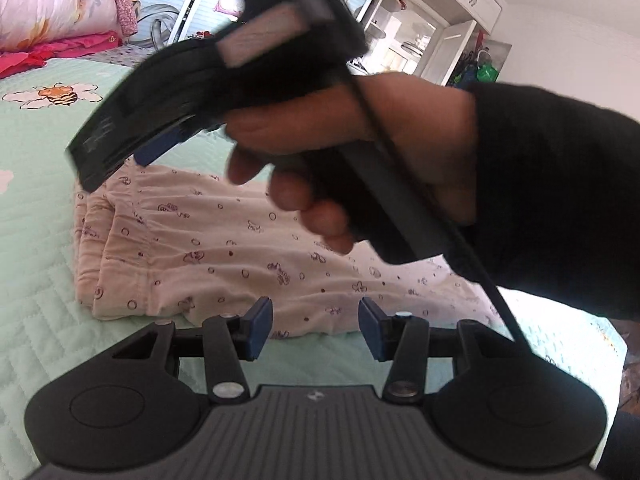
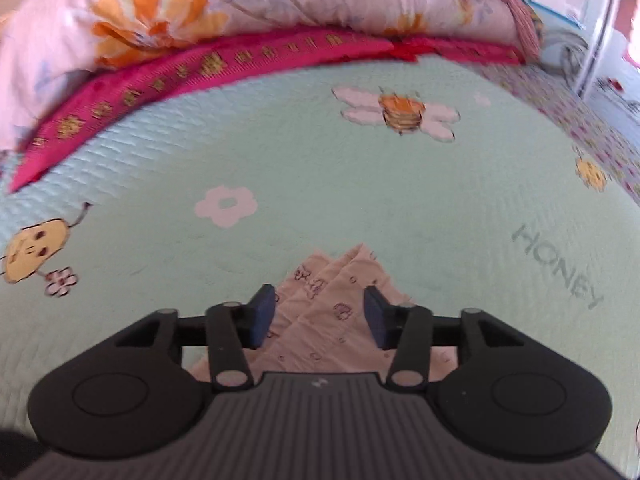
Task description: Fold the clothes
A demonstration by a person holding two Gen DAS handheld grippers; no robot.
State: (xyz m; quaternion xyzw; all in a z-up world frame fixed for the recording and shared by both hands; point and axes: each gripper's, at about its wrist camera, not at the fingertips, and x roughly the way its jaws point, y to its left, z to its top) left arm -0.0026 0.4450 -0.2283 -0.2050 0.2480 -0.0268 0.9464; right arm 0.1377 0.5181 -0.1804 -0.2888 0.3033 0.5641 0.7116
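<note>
My left gripper (image 1: 316, 328) is matt black plastic, its top plate ribbed, with small shiny metal pins at the joints and dull blue pads (image 1: 259, 328) that look rubbery. My right gripper (image 2: 320, 316) has the same finish. The folded garment (image 1: 224, 248) is soft, thin cloth, pale pink and faintly creased. Under it the bedspread (image 2: 360, 184) is quilted green cloth, stitched into fine ridges. Beyond the garment, the pillow (image 2: 200, 4) looks like smooth printed cotton, and the magenta fabric (image 2: 224, 64) beneath it has a slight sheen. My sleeve (image 1: 560, 184) is matt black cloth.
</note>
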